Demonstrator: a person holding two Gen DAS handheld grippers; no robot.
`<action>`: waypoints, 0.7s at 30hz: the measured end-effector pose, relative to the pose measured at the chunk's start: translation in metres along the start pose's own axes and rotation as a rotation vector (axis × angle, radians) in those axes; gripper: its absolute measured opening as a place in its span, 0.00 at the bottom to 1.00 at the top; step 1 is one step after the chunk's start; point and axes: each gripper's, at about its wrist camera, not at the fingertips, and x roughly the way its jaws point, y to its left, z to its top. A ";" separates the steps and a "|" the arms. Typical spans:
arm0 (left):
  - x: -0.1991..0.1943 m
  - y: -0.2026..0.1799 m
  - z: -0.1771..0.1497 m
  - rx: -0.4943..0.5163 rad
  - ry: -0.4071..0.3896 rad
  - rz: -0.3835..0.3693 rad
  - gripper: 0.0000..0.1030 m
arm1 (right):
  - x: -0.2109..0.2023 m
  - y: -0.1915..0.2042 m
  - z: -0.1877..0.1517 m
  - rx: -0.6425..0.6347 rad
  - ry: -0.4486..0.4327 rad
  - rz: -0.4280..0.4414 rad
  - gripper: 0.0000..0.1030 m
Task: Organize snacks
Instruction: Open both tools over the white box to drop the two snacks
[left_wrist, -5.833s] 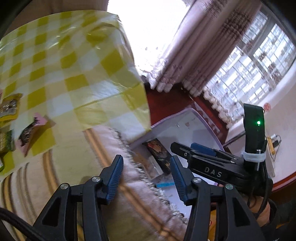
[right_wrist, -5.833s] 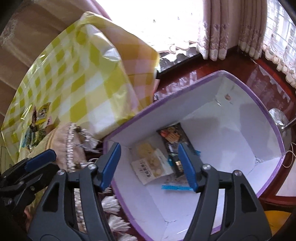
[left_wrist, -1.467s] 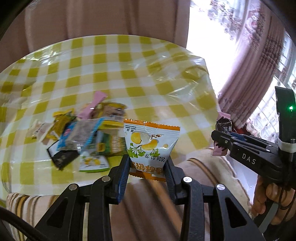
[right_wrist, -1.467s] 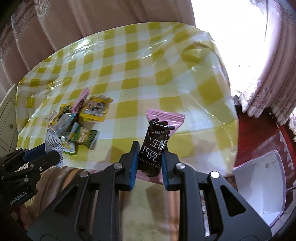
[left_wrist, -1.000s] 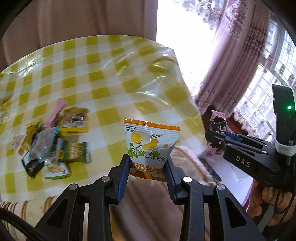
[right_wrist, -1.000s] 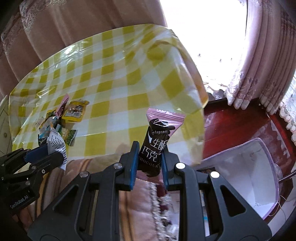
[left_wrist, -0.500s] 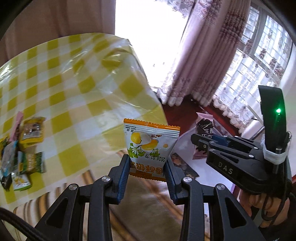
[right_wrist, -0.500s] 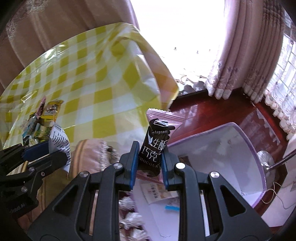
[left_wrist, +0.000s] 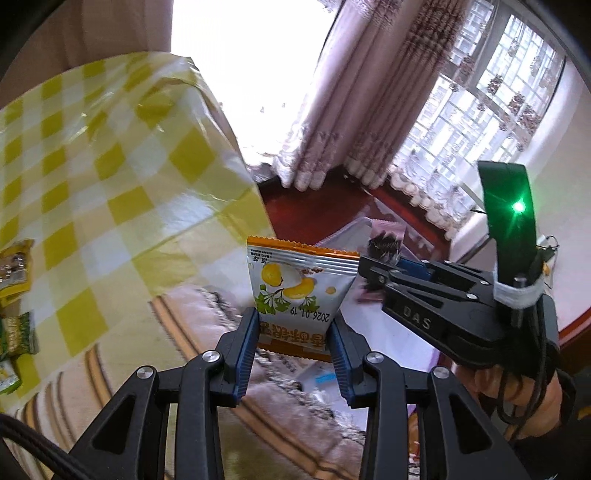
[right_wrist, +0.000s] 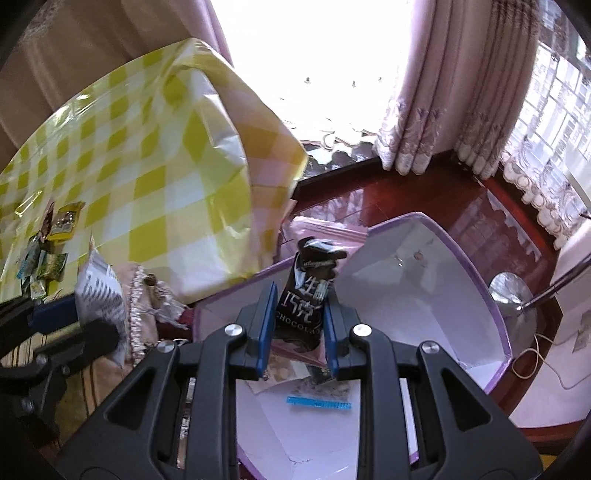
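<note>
A silver and orange snack packet (left_wrist: 299, 284) with yellow fruit printed on it stands upright in my left gripper (left_wrist: 293, 332). Its pads press the packet's lower part while the jaws are opening slightly. My right gripper (right_wrist: 299, 310) is shut on a black and pink chocolate packet (right_wrist: 306, 295), held upright over the near corner of a white box with a lilac rim (right_wrist: 465, 258). Several packets (right_wrist: 291, 373) lie on the box floor. In the left wrist view the right gripper (left_wrist: 369, 267) reaches in from the right with the chocolate packet (left_wrist: 386, 245).
A yellow checked tablecloth (left_wrist: 110, 166) hangs over the table at the left, and a pile of loose snacks (right_wrist: 44, 254) lies on it. A fringed tan cloth (right_wrist: 147, 295) sits between table and box. Red wooden floor (right_wrist: 406, 195), curtains (right_wrist: 443, 92) and a metal lamp base (right_wrist: 511, 295) surround the box.
Both grippers have swung right, away from the table and the snack pile, with their packets. The box has come up under the right gripper.
</note>
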 end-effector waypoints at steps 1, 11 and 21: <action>0.002 0.000 0.000 0.002 0.009 -0.006 0.42 | 0.001 -0.001 0.000 0.004 0.005 -0.007 0.29; -0.006 0.010 -0.004 -0.038 0.001 0.034 0.57 | -0.002 0.007 0.002 -0.006 -0.004 -0.019 0.65; -0.042 0.049 -0.021 -0.138 -0.080 0.128 0.57 | -0.009 0.041 0.001 -0.055 -0.005 0.047 0.67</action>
